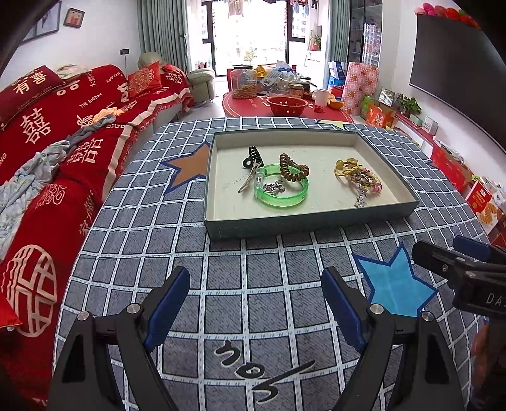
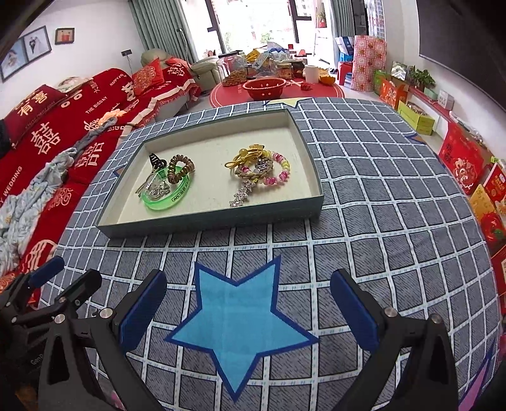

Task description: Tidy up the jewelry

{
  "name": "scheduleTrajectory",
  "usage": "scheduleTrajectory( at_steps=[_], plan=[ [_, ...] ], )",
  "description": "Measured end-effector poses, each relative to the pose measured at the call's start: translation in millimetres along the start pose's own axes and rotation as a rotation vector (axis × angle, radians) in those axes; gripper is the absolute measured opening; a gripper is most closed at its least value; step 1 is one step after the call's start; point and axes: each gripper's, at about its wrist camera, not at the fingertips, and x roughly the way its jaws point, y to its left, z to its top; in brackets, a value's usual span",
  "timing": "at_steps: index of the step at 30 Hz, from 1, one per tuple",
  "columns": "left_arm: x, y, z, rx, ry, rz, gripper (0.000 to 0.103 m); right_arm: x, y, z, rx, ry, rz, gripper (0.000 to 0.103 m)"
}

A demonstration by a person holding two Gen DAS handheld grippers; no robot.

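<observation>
A shallow grey-green tray [image 1: 303,226] is sitting at twelve o'clock on a blue checked tablecloth [image 1: 253,284]. Its left half is holding a green bangle [image 1: 281,189], a brown coil hair tie [image 1: 292,169], a black claw clip [image 1: 253,156] and small silver pieces; its right half is holding yellow ties and beaded bracelets [image 2: 268,170]. The left gripper [image 1: 254,303] and right gripper [image 2: 249,309] are hovering wide open, holding nothing. A red sofa cover [image 1: 63,126] at nine o'clock is showing "THE BIGDAY".

red-covered sofa [image 1: 63,132] | green curtains [image 1: 161,28] | bright window [image 1: 249,28]
</observation>
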Motion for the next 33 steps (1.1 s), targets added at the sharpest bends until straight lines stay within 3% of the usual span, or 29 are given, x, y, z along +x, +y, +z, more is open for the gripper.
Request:
scheduleTrajectory(
  at_steps=[22, 33],
  plan=[
    [-35, -3, -25, -0.006, -0.074, 0.03, 0.095, -41, 11, -34, -0.035, -0.125, -0.071, 0.103],
    [-44, -6, -28, -0.001, -0.106, 0.051, 0.095, -49, 18, -35, -0.068, -0.16, -0.086, 0.103]
  ],
)
